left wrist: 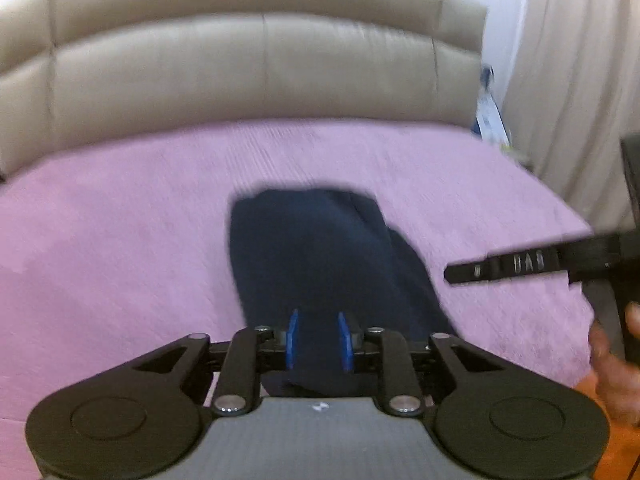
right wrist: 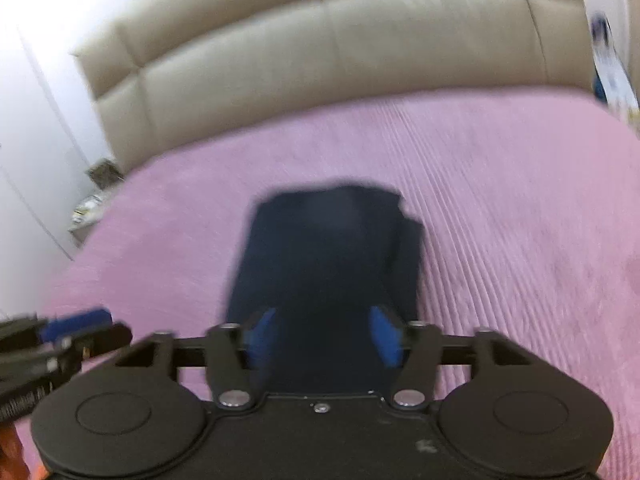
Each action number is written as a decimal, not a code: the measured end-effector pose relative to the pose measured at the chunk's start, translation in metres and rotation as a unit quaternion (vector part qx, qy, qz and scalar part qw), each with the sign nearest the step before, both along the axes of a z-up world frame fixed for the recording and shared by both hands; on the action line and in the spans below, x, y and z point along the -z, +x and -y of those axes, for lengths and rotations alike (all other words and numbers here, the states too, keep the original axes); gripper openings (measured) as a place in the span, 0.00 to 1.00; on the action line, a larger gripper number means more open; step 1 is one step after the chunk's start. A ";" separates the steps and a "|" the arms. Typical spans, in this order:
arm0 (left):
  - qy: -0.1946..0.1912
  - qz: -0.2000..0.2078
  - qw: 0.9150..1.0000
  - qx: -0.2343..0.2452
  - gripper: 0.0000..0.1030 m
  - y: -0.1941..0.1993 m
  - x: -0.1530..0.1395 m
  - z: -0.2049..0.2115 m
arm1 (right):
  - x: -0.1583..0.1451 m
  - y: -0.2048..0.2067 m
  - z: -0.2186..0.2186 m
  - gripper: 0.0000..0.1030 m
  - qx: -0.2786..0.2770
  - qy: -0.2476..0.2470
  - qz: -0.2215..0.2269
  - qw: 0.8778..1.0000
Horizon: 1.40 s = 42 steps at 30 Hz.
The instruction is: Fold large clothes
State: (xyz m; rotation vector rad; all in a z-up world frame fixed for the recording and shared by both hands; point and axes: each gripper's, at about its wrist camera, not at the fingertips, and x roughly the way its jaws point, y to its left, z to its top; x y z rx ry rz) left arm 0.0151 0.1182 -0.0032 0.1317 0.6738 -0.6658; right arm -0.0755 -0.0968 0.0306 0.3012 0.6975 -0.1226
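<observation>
Folded navy garment [left wrist: 320,256] lies flat on the pink bedspread [left wrist: 120,240], below and ahead of both my grippers. My left gripper [left wrist: 320,340] has its jaws narrow with nothing pinched, the cloth seen through the gap. My right gripper [right wrist: 324,336] stands with jaws wide, also empty. Beyond the garment rises the beige padded headboard [left wrist: 260,68].

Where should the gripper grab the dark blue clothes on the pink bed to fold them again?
Probably the near edge of the dark blue garment, coming from the front. It lies flat in a narrow folded strip running toward the headboard, so that end could lift and fold away over the far end.
</observation>
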 end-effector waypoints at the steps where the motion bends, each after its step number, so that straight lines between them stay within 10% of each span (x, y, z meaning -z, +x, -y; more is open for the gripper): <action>1: -0.003 0.012 1.000 -0.012 0.31 -0.009 -0.017 -0.007 | -0.011 -0.003 -0.008 0.75 -0.016 -0.006 0.006 1.000; 6: 0.000 0.102 0.992 -0.067 0.69 -0.058 -0.093 -0.037 | -0.040 -0.028 -0.049 0.80 -0.012 -0.069 0.010 0.998; 19: -0.030 0.042 0.993 -0.105 0.80 -0.083 -0.075 -0.055 | -0.014 -0.040 -0.057 0.81 0.020 -0.065 -0.064 0.996; 42: 0.038 0.009 0.994 -0.103 0.88 -0.089 -0.039 -0.019 | -0.011 -0.058 -0.045 0.81 0.028 -0.036 -0.061 0.997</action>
